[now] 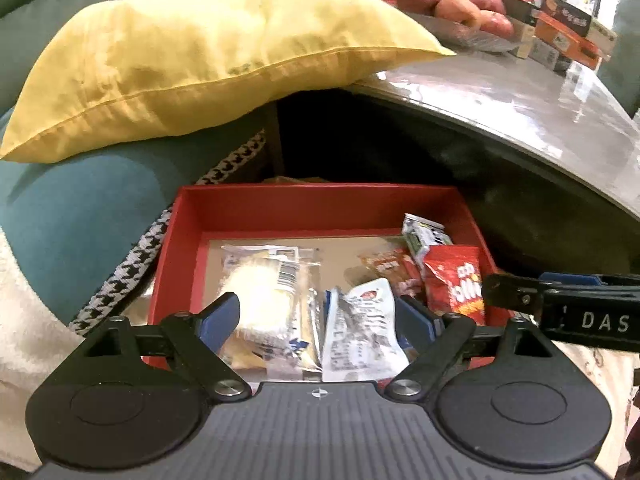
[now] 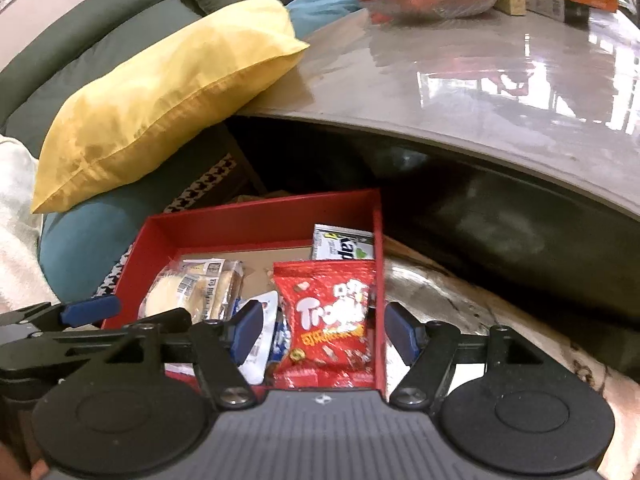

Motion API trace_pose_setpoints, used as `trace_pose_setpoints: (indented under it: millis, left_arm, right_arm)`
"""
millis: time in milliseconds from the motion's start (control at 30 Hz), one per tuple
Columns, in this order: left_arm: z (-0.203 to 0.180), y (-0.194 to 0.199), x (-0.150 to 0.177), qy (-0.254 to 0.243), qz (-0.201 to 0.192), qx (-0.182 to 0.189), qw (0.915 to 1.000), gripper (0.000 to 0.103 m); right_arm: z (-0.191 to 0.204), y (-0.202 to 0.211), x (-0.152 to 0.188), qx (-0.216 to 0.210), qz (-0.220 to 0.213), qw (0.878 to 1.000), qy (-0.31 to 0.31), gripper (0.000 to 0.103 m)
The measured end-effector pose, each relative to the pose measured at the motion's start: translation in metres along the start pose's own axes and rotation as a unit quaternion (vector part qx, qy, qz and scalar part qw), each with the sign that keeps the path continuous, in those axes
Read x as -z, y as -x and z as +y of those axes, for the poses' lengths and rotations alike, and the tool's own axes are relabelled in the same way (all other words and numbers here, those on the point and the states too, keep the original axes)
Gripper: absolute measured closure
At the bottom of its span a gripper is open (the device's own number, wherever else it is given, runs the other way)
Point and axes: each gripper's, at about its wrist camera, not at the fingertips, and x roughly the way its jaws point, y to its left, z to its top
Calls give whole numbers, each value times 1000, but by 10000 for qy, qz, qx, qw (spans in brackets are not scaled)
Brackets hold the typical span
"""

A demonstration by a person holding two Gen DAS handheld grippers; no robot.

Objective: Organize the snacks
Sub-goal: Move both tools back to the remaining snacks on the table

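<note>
Red cardboard forms the shallow box (image 1: 256, 208) seen by the left wrist camera; its tan floor holds a clear-wrapped pale cake (image 1: 260, 300), a crumpled white sachet (image 1: 360, 332), a red snack bag (image 1: 456, 280) with white lettering too bent to read, and a small green-and-white carton (image 1: 420, 236) leaning in the far right corner. The left gripper (image 1: 320, 316) hovers over the box's near edge, fingers spread wide with nothing pinched between them. A black arm marked "DAS" is the right gripper (image 1: 520, 292), entering from the right. A yellow pillow (image 1: 200, 52) lies on a teal cushion (image 1: 80, 208), its corner over the grey table (image 1: 500, 96), where a dish of apples (image 1: 452, 8) and stacked boxes (image 1: 568, 28) stand. From the right wrist camera, the same red box (image 2: 256, 220) shows the red snack bag (image 2: 328, 312) lettered "Trolli", the carton (image 2: 342, 242) behind it, and the cake (image 2: 180, 292) on the left. The right gripper (image 2: 324, 332) is parted and empty, its right finger (image 2: 400, 332) outside the box wall.
</note>
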Motion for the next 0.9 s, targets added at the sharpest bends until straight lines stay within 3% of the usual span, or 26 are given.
trace_pose_setpoints:
  millis: [233, 433, 900]
  left_arm:
    - [-13, 16, 14, -155, -34, 188, 9997, 12]
    - [-35, 20, 40, -403, 186, 433, 9981, 12]
    - [-118, -5, 109, -757, 1330, 1215, 9807, 11]
  right_arm:
    - [-20, 22, 16, 171, 48, 9997, -136, 39]
    - [-42, 33, 35, 411, 245, 9987, -189, 33]
    - [-87, 51, 49, 521, 351, 9972, -399, 33]
